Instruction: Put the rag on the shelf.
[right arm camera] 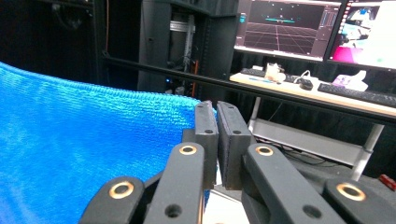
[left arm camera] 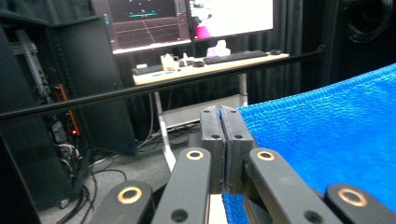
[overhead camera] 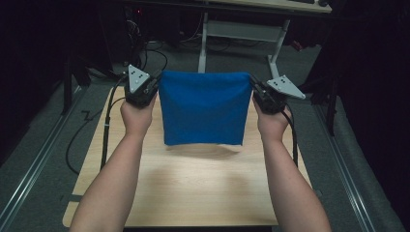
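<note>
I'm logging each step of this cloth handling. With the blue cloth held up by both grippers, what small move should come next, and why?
Probably lower both together: the left gripper and right gripper pinch the blue cloth's top corners, and it hangs above the table.

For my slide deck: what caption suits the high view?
Left tool and right tool hold a blue cloth by its top corners above a wooden table.
</note>
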### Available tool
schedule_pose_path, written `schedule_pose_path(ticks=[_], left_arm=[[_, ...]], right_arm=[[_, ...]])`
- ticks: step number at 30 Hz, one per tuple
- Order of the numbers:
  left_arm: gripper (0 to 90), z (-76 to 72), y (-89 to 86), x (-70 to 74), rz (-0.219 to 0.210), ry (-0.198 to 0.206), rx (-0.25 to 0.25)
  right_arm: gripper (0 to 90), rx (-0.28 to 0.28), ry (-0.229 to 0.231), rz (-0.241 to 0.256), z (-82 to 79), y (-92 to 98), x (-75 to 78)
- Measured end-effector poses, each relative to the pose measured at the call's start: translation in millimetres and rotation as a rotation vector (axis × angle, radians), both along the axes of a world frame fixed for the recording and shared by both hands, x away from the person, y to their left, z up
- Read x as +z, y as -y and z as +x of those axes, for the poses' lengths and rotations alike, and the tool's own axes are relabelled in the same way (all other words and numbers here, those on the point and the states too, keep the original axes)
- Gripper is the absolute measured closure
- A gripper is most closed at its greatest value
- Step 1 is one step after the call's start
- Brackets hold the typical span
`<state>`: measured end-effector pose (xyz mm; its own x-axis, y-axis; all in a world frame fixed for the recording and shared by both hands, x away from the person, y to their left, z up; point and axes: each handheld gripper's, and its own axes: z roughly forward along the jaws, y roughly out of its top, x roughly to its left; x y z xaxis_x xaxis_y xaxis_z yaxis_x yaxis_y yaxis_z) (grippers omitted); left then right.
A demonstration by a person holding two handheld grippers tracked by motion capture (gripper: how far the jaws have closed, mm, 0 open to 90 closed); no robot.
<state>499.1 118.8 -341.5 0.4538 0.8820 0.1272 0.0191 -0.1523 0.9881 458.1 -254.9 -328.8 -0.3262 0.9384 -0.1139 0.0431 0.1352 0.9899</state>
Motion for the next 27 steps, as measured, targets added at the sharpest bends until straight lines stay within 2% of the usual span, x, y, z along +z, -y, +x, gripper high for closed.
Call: schedule_pose_path(ticks=[1, 3, 5, 6, 7, 8, 9, 10, 11, 12, 13, 14, 16, 17, 18, 19, 20, 21, 25, 26, 27], left_arm=[[89.4, 0.0, 0.0, 0.0, 0.0, 0.0, 0.0], [89.4, 10.0, 1.3, -2.5, 0.017, -0.028, 0.011], [89.4, 16.5, 2.8, -6.1, 0.024, -0.047, 0.017], [89.4, 22.8, 5.0, -12.2, 0.032, -0.075, 0.022], [89.4, 25.4, 6.0, -15.8, 0.04, -0.091, 0.024], [89.3, 25.4, 6.0, -15.8, 0.04, -0.091, 0.024], [89.3, 28.1, 7.6, -21.1, 0.048, -0.114, 0.025], [89.3, 30.0, 9.1, -30.7, 0.045, -0.129, 0.024], [89.3, 30.0, 9.1, -30.7, 0.045, -0.129, 0.024], [89.3, 30.9, 9.4, -36.7, 0.047, -0.15, 0.023], [89.4, 32.1, 9.4, -44.9, 0.055, -0.173, 0.019], [89.4, 32.7, 9.0, -51.7, 0.064, -0.188, 0.015], [89.3, 32.6, 6.9, -64.2, 0.069, -0.217, 0.006], [89.3, 31.4, 6.1, -74.4, 0.07, -0.238, -0.001], [89.3, 31.4, 6.1, -74.4, 0.07, -0.238, -0.001], [89.4, 29.5, 5.4, -85.5, 0.068, -0.26, -0.009], [89.3, 29.5, 5.4, -85.5, 0.068, -0.26, -0.009], [89.3, 28.3, 5.2, -92.3, 0.063, -0.275, -0.017], [89.3, 24.8, 7.3, -110.3, 0.084, -0.324, -0.044], [89.3, 22.3, 8.9, -116.5, 0.091, -0.323, -0.053], [89.3, 22.3, 8.9, -116.5, 0.091, -0.323, -0.053]], right_arm=[[88.0, 0.0, 0.0, 0.0, 0.0, 0.0, 0.0], [88.0, -0.009, -0.013, -0.018, 11.4, -0.7, -0.8], [88.0, -0.011, -0.019, -0.021, 14.1, -1.1, -1.6], [88.0, -0.023, -0.038, -0.044, 22.9, -1.5, -6.4], [88.0, -0.027, -0.048, -0.046, 25.9, -1.5, -8.9], [88.0, -0.027, -0.048, -0.046, 25.9, -1.5, -8.9], [88.0, -0.031, -0.066, -0.043, 29.7, -1.3, -12.7], [88.0, -0.042, -0.099, -0.06, 37.3, -1.1, -23.9], [88.0, -0.043, -0.11, -0.063, 39.2, -0.8, -28.2], [88.0, -0.043, -0.11, -0.063, 39.2, -0.8, -28.2], [88.0, -0.046, -0.146, -0.065, 42.9, -0.5, -42.2], [88.0, -0.046, -0.146, -0.065, 42.9, -0.5, -42.2], [87.9, -0.037, -0.179, -0.075, 44.6, -0.5, -59.7], [87.9, -0.034, -0.189, -0.076, 44.4, -0.6, -63.5], [87.9, -0.034, -0.189, -0.076, 44.4, -0.6, -63.5], [87.9, -0.03, -0.208, -0.083, 44.0, -0.9, -74.2], [87.9, -0.03, -0.208, -0.083, 44.0, -0.9, -74.2], [87.9, -0.027, -0.212, -0.086, 44.1, -0.7, -77.6], [87.8, -0.009, -0.268, -0.073, 44.2, 0.1, -98.0], [87.8, -0.004, -0.281, -0.074, 42.3, -0.2, -107.9], [87.8, -0.004, -0.281, -0.074, 42.3, -0.2, -107.9]])
